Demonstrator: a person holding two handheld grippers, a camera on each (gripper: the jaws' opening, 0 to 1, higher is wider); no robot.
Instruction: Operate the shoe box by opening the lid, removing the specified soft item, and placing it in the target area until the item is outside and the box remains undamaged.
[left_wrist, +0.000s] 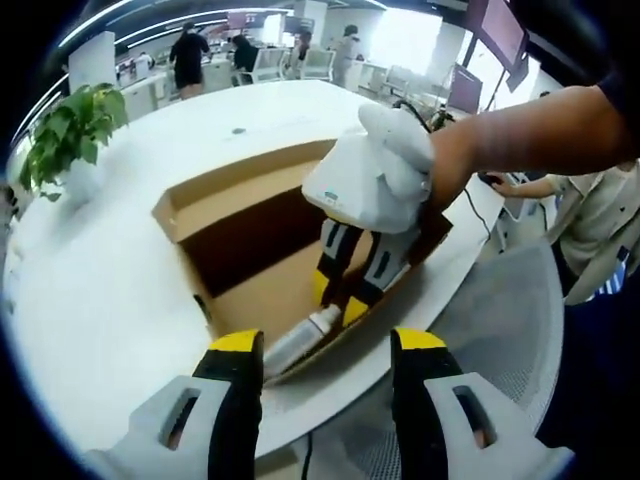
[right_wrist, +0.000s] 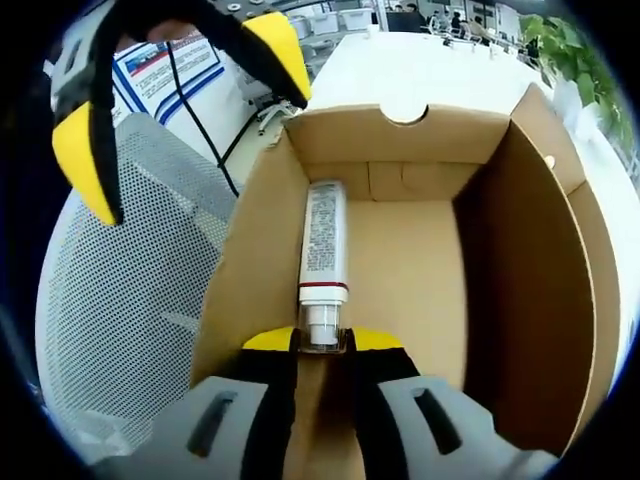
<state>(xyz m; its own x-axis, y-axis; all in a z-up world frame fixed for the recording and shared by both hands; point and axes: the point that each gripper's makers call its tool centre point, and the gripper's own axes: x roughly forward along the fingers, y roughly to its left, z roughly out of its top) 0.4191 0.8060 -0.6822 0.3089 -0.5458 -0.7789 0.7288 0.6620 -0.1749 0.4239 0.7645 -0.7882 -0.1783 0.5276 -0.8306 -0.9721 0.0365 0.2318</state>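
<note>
An open brown cardboard shoe box sits on the white table near its edge. A white tube with printed text and a clear cap lies on the box floor along one side wall. My right gripper reaches down into the box, its yellow-tipped jaws shut on the tube's cap end. In the left gripper view, the right gripper is held by a gloved hand and touches the tube. My left gripper hovers open outside the box's near wall, and its jaws show beyond the box.
A white mesh chair stands right off the table edge beside the box. A potted plant sits at the table's far left. A seated person is at the right, and others stand at desks in the background.
</note>
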